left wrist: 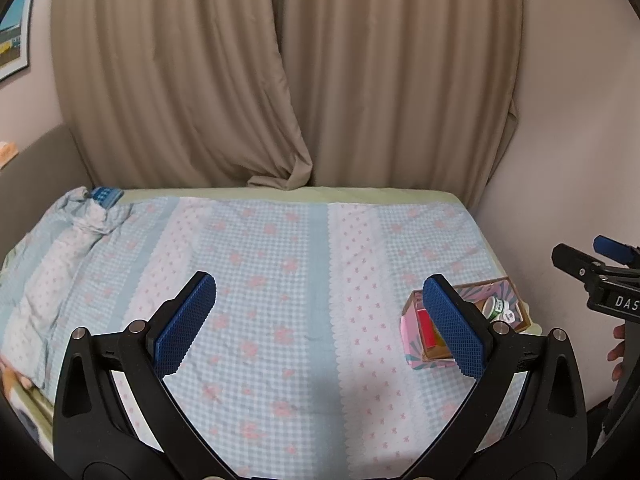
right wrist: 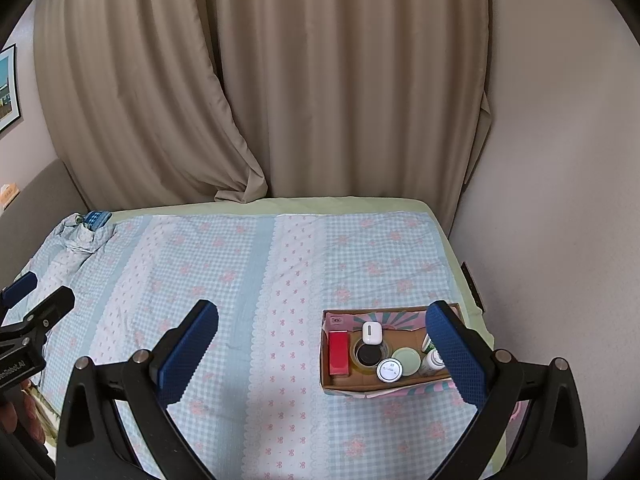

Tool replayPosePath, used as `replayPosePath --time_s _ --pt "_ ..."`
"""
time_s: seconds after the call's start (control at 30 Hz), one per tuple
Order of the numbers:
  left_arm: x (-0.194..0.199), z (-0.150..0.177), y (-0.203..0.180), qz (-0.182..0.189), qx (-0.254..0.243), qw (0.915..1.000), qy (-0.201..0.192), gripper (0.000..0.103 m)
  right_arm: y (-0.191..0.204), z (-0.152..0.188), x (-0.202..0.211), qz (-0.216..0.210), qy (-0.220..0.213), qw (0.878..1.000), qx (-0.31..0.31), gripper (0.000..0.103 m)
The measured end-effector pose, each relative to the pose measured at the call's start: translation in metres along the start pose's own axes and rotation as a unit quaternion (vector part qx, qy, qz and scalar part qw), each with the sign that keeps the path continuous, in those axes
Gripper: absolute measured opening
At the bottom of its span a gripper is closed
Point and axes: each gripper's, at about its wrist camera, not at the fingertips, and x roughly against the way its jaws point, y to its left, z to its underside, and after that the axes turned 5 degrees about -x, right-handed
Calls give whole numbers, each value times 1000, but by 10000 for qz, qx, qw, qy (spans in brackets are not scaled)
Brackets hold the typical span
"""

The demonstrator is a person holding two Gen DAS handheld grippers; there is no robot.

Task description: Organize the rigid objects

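A cardboard box (right wrist: pixel 326 364) with pink patterned sides sits on the bed at the right. It holds a red box (right wrist: pixel 339 352), a white earbud case (right wrist: pixel 372 333), a tape roll (right wrist: pixel 369 356), a white-lidded jar (right wrist: pixel 389 370), a green lid (right wrist: pixel 406 361) and small bottles (right wrist: pixel 432 362). My right gripper (right wrist: pixel 320 356) is open and empty above the bed, its right finger over the box's right end. My left gripper (left wrist: pixel 320 320) is open and empty; the box (left wrist: pixel 412 328) shows behind its right finger. Each gripper shows at the other view's edge.
The bed carries a blue checked sheet (right wrist: pixel 248 280) with pink flowers. A bunched pillowcase (right wrist: pixel 80 236) and a small blue packet (right wrist: pixel 98 218) lie at the far left corner. Beige curtains (right wrist: pixel 280 80) hang behind the bed. A wall (right wrist: pixel 560 200) borders the right side.
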Motion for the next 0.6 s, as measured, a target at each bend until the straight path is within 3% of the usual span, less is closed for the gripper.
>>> replayPosePath --time_s 0.6 --pt "8 5 -15 -96 -220 9993 -271 103 1 2 0 27 -58 10000 -15 103"
